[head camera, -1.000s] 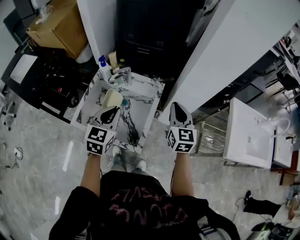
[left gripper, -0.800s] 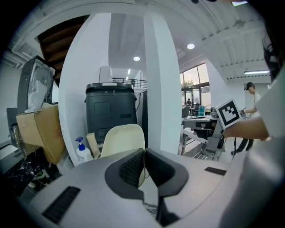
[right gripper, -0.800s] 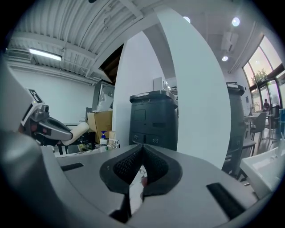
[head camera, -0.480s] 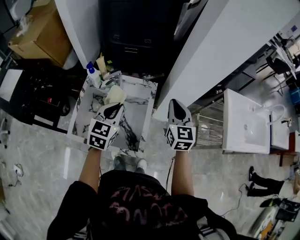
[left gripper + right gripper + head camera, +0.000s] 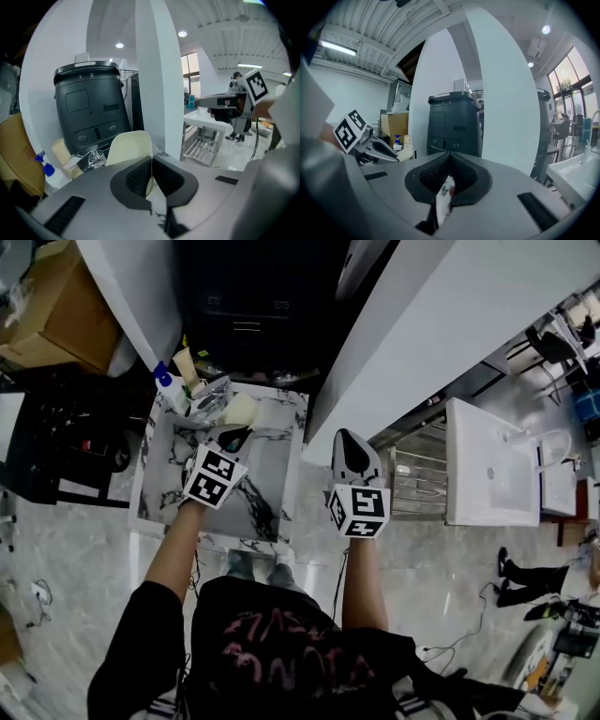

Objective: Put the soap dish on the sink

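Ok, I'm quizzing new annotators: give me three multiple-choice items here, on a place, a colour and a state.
1. Where is the soap dish? A in the left gripper, over the sink; B on the floor; C in the cardboard box.
2. The cap of the bottle is: A red; B blue; C green.
3. The right gripper is: A wide open; B shut on the dish; C shut, empty.
Key: A, its jaws pinch the dish's edge; B, blue top beside the tap; C, jaws meet on nothing.
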A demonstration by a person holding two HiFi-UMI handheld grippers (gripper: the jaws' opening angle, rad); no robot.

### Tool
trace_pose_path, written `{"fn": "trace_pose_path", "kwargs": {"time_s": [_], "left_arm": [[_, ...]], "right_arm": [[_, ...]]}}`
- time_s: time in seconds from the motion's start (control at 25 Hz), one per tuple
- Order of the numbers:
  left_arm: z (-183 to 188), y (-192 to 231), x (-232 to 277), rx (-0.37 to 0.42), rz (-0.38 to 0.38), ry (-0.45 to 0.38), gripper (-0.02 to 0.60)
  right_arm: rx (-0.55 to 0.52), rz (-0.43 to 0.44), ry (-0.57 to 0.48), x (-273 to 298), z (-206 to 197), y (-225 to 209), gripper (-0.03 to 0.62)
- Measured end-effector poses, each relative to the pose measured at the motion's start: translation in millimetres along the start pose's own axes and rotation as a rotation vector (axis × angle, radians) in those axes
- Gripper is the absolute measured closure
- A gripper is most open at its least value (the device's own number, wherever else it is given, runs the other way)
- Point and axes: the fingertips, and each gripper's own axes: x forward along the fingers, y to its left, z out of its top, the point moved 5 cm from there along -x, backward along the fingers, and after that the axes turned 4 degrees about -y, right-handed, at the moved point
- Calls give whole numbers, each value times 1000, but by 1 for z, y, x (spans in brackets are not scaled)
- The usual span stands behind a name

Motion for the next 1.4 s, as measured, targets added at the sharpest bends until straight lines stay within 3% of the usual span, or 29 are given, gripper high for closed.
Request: {"fn": "trace_pose_path", "kwargs": {"time_s": [0.64, 1.04, 1.4], "left_arm": [[-65, 18, 110, 151, -174, 280, 557], [-86, 17, 142, 174, -227, 347, 557], [-94, 17, 150, 179, -222, 380, 556]], "right_arm": [[23, -112, 96, 4, -43, -20, 580], [33, -167, 149, 0, -64, -33, 580], [27, -196, 173, -5, -69, -42, 580]]}}
